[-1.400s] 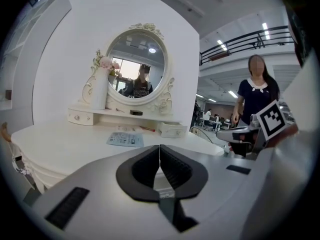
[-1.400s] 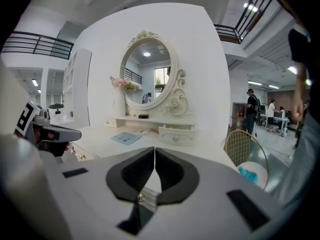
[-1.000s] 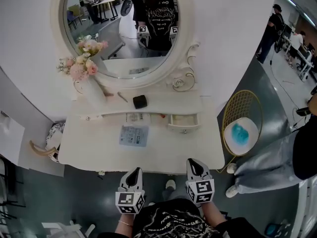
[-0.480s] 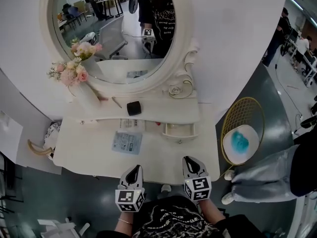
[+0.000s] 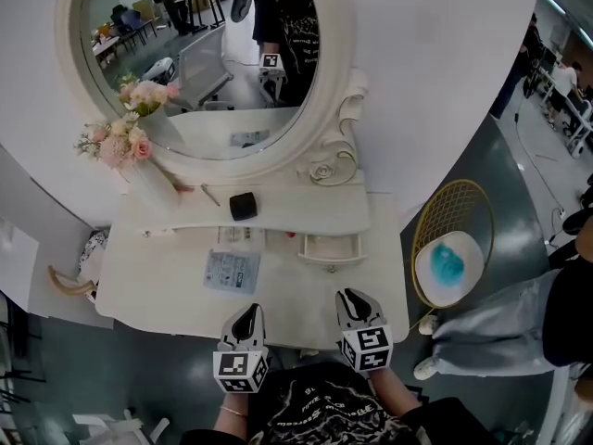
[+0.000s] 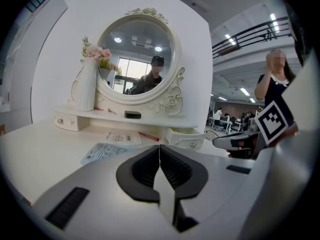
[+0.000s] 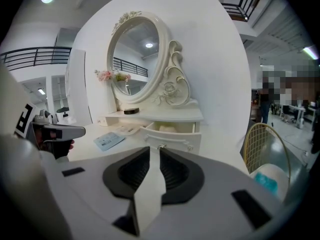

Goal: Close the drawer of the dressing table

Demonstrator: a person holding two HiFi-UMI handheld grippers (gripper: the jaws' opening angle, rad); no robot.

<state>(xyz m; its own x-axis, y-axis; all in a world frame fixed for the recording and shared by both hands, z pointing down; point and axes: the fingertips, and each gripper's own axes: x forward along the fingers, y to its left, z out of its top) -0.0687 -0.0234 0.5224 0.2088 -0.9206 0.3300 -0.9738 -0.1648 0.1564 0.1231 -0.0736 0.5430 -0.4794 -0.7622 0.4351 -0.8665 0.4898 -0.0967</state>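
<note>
The white dressing table [image 5: 157, 281] stands in front of me, its small right-hand drawer [image 5: 329, 248] pulled out, with something pale inside. My left gripper [image 5: 248, 315] hovers at the table's front edge, left of the drawer, jaws shut and empty. My right gripper [image 5: 352, 297] is level with the drawer and a short way in front of it, touching nothing. Its jaws are opening, a narrow gap between them and nothing in it. The drawer [image 7: 170, 133] with its knobs lies straight ahead of the right gripper [image 7: 155, 150]. From the left gripper [image 6: 159, 148] the drawer [image 6: 186, 140] sits ahead to the right.
A round mirror [image 5: 204, 63] and a vase of pink flowers [image 5: 130, 151] stand at the back. A black box [image 5: 243, 206] lies on the shelf, a blue leaflet [image 5: 232, 272] on the tabletop. A gold wire stool [image 5: 451, 239] and a person's legs [image 5: 500, 323] are at the right.
Both grippers have come closer to the table's front edge, and the head view has shifted with them. The drawer stays pulled out.
</note>
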